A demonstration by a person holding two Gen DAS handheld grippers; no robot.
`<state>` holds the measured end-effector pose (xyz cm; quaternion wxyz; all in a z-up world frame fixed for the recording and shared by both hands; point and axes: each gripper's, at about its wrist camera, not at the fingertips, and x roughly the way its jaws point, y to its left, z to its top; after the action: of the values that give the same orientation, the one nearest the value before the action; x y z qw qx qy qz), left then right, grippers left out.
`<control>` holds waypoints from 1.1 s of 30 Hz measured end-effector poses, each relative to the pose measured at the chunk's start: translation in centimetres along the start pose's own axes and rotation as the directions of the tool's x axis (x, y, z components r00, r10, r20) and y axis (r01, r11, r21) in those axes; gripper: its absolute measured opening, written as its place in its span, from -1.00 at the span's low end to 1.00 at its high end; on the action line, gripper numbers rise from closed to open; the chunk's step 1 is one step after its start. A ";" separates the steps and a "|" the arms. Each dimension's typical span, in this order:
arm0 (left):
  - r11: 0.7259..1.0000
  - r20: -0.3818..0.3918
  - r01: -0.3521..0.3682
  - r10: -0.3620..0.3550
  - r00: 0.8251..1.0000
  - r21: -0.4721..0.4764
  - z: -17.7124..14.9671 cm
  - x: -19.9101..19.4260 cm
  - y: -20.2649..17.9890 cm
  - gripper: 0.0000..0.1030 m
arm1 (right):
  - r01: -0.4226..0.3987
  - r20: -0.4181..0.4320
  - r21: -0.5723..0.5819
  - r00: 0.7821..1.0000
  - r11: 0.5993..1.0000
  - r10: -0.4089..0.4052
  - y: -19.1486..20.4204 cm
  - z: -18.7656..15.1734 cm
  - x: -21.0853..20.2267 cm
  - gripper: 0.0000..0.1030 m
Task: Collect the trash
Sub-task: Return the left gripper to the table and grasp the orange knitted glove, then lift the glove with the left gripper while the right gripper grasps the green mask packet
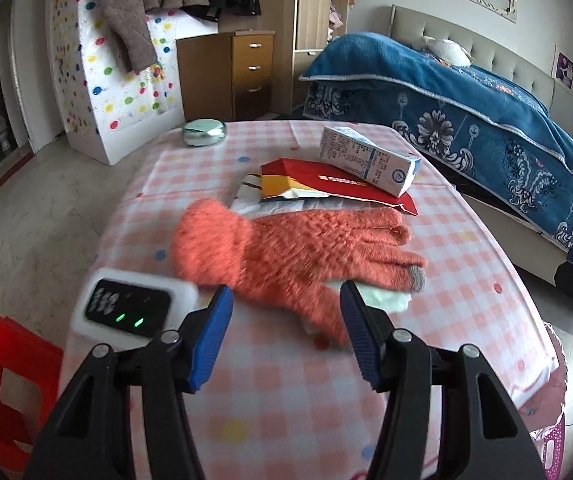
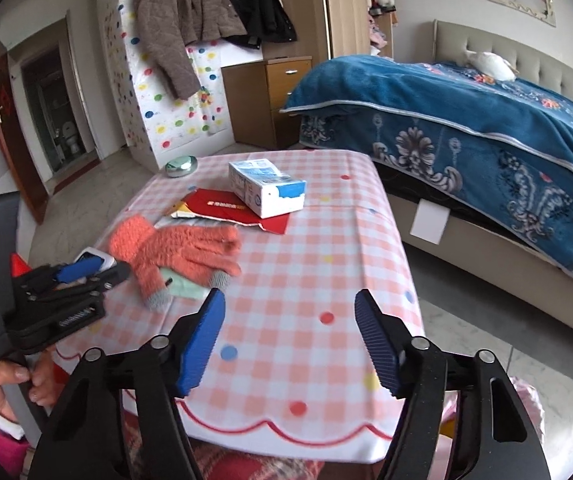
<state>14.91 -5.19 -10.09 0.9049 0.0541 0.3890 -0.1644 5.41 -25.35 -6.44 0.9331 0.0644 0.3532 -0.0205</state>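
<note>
On the pink checked table (image 1: 286,392) lie an orange knit glove (image 1: 286,252), a pale green tissue pack (image 1: 382,298) partly under it, a white and blue carton (image 1: 370,160) on a red envelope (image 1: 326,186), and a crumpled snack wrapper (image 1: 282,196). My left gripper (image 1: 286,304) is open, its fingers either side of the glove's thumb. In the right wrist view the glove (image 2: 178,248), carton (image 2: 266,190) and left gripper (image 2: 86,272) show. My right gripper (image 2: 288,312) is open and empty above the table's near edge.
A white device with green lights (image 1: 130,308) lies at the table's left edge. A round silver tin (image 1: 204,132) sits at the far corner. A red stool (image 1: 2,380) stands left, a bed with a blue blanket (image 1: 466,112) right, and a wooden drawer unit (image 1: 242,72) behind.
</note>
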 end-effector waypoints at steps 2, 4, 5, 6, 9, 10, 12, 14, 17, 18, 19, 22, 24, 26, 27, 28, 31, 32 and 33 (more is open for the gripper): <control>1.000 -0.010 0.009 -0.009 1.000 0.009 0.5 1.0 -0.4 0.06 | -0.008 -0.004 0.004 1.000 1.000 0.008 0.0 0.3 0.6 0.25; 1.000 -0.025 0.020 -0.019 0.999 0.012 1.1 2.2 -0.8 0.06 | -0.015 -0.012 0.008 1.000 1.000 0.015 -0.1 0.5 1.3 0.25; 1.000 -0.033 0.024 -0.023 0.999 0.010 1.2 2.6 -0.9 0.05 | -0.018 -0.015 0.009 1.000 1.000 0.018 -0.2 0.5 1.4 0.25; 0.999 -0.044 0.032 -0.032 0.999 0.005 1.5 3.1 -1.0 0.03 | -0.021 -0.020 0.011 1.000 1.000 0.021 -0.3 0.5 1.8 0.25; 0.998 -0.064 0.062 -0.062 0.996 -0.007 1.7 4.2 -0.9 -0.12 | -0.028 -0.033 0.013 0.999 1.000 0.028 -0.6 0.4 2.4 0.25; 0.997 -0.065 0.076 -0.077 0.995 -0.016 1.7 4.4 -0.7 -0.19 | -0.030 -0.037 0.013 0.999 0.999 0.030 -0.6 0.3 2.5 0.25; 0.996 -0.061 0.091 -0.091 0.994 -0.017 1.7 4.4 -0.6 -0.38 | -0.033 -0.043 0.015 0.999 0.999 0.033 -0.8 0.1 2.8 0.25; 0.996 -0.053 0.094 -0.094 0.994 0.005 1.8 4.1 -0.9 -0.72 | -0.034 -0.049 0.016 0.998 0.999 0.035 -0.8 -0.2 2.8 0.25; 0.996 -0.026 0.088 -0.088 0.996 0.016 2.2 3.0 -1.1 -0.85 | -0.035 -0.046 0.011 0.998 0.999 0.035 -0.7 -0.4 2.4 0.25; 0.996 -0.005 0.093 -0.093 0.996 0.014 2.5 2.2 -1.1 -0.86 | -0.035 -0.045 0.010 0.998 0.999 0.036 -0.8 -0.5 2.3 0.25; 0.995 0.027 0.096 -0.096 0.995 0.011 2.7 1.0 -1.0 -0.86 | -0.035 -0.041 0.005 0.999 0.999 0.035 -0.8 -0.5 2.1 0.25; 0.996 0.107 0.087 -0.087 0.990 0.009 3.4 -2.0 -0.7 -0.88 | -0.035 -0.031 0.003 0.999 0.999 0.035 -0.6 -0.6 1.5 0.25; 0.997 0.153 0.080 -0.079 0.985 0.001 3.7 -4.0 -0.3 -0.88 | -0.038 -0.023 -0.002 0.999 0.999 0.038 -0.3 -0.5 0.9 0.25; 0.997 0.192 0.076 -0.072 0.979 -0.014 3.8 -5.8 0.3 -0.89 | -0.044 -0.020 -0.010 0.999 0.999 0.044 0.1 -0.4 0.5 0.27; 0.997 0.207 0.073 -0.067 0.976 -0.020 3.6 -6.7 0.6 -0.89 | -0.049 -0.021 -0.016 0.999 0.999 0.049 0.3 -0.4 0.4 0.27; 0.998 0.215 0.061 -0.055 0.975 -0.022 3.3 -7.4 0.9 -0.89 | -0.052 -0.023 -0.017 0.998 0.998 0.052 0.5 -0.3 0.3 0.27; 0.999 0.214 0.019 -0.012 0.977 -0.028 2.5 -8.2 1.7 -0.89 | -0.071 -0.036 -0.029 0.997 0.997 0.070 1.5 -0.3 0.3 0.27; 0.999 0.211 0.015 -0.008 0.977 -0.031 2.3 -8.3 2.0 -0.89 | -0.081 -0.044 -0.038 0.996 0.996 0.079 2.0 -0.4 0.6 0.27; 0.999 0.206 0.008 0.000 0.979 -0.038 1.9 -8.2 2.4 -0.89 | -0.083 -0.046 -0.041 0.996 0.996 0.081 2.3 -0.3 0.6 0.27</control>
<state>11.76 -1.27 -2.86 0.9407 0.0188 0.2966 -0.1633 5.84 -23.01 -6.84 0.9263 0.0596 0.3711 0.0268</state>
